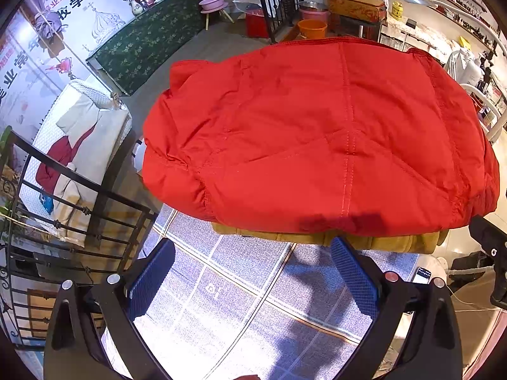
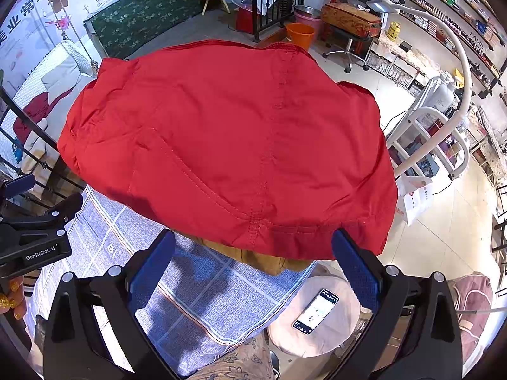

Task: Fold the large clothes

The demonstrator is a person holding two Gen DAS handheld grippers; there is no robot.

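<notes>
A large red padded jacket lies spread on the table, folded over, with a mustard-yellow garment showing under its near edge. It also shows in the right wrist view, with the yellow garment below it. My left gripper is open and empty, just short of the jacket's near hem. My right gripper is open and empty, its blue pads at the jacket's near right hem. The left gripper's body shows at the left of the right wrist view.
A blue-grey checked cloth covers the table. A black iron railing stands at the left. A round stool with a phone is at the near right. A white rack and an orange bucket stand beyond.
</notes>
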